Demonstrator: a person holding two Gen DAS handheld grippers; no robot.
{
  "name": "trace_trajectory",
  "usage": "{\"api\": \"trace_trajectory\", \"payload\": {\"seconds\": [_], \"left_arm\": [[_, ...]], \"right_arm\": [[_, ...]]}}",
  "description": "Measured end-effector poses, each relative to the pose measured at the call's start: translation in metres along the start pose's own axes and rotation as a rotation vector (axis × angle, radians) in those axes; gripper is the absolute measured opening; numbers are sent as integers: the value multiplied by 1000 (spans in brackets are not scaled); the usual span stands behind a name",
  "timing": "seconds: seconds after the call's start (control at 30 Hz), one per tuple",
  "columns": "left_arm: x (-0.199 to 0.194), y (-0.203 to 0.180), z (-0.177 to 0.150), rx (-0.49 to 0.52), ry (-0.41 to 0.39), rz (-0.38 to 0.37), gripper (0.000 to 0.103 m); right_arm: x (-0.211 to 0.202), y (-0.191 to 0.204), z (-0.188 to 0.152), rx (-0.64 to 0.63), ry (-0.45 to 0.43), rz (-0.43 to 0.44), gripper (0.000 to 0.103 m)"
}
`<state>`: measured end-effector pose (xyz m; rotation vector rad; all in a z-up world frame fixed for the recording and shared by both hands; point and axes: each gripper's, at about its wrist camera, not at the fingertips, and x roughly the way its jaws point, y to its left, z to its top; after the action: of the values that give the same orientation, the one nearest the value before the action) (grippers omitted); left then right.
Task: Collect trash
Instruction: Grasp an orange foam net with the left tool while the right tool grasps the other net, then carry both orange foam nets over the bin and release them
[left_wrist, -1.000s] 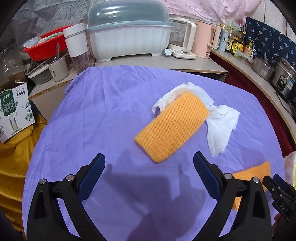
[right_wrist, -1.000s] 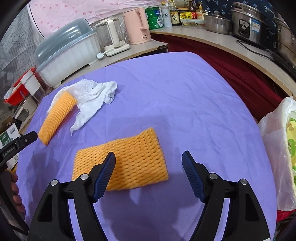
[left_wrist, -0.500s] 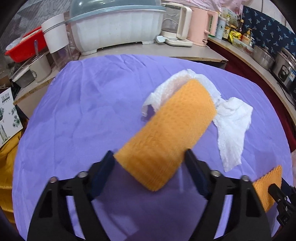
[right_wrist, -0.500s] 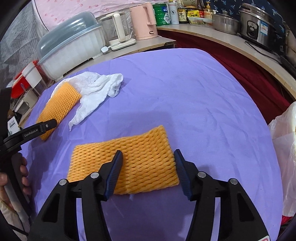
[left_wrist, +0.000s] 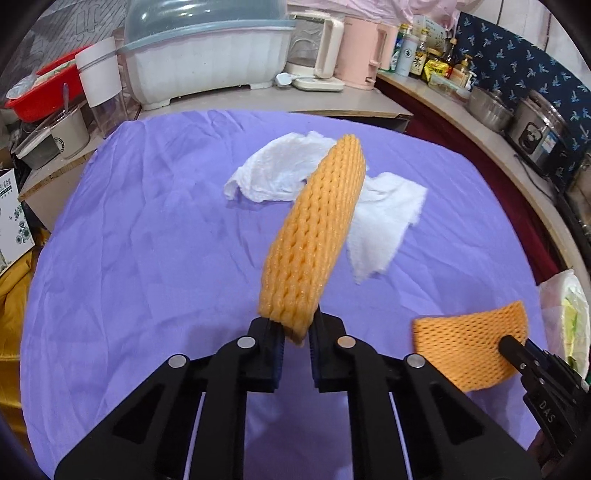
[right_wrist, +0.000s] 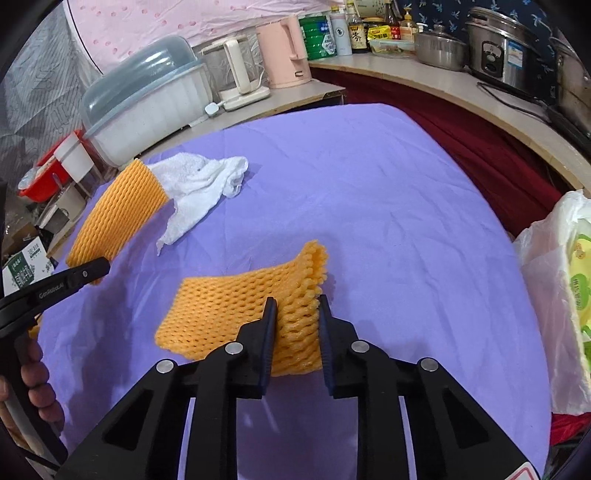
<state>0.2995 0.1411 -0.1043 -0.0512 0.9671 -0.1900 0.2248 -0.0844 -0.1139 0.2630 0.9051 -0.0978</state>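
Two foam nets are gripped at once. Left wrist view: your left hand-held gripper (left_wrist: 295, 332) pinches one net (left_wrist: 314, 236) at frame centre, lifted over the tissue (left_wrist: 380, 221). Right wrist view: your right hand-held gripper (right_wrist: 295, 321) clamps the other net (right_wrist: 243, 310) low on the worktop (right_wrist: 388, 206). Next, I judge, carry both to the bag (right_wrist: 554, 295) at right.

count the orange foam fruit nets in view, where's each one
2. One foam net is pinched at its near end in the left gripper, lifted over the purple tablecloth. The other foam net is clamped at its right edge in the right gripper. None visibly hidden.
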Motion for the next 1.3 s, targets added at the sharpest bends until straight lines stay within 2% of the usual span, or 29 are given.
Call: {"api": "trace_trajectory", "payload": {"seconds": [0.3,0.7,1.0,1.3], "left_arm": [[-62,-55,-17,44,-50,-69,11],[-127,-167,-48,190,-113,-151,11],[-149,-253,-68,305,-131,-220,11],[-146,-319,-87,397,-104,-265,11]], "right_arm": [[-76,-38,4,67,-123,-21,20],[-178,-111,0,139,-288,-74,20],[-231,-182,-10,214,-368,-153,20],[-263,-248,-22,291,-410,-231,20]]}}
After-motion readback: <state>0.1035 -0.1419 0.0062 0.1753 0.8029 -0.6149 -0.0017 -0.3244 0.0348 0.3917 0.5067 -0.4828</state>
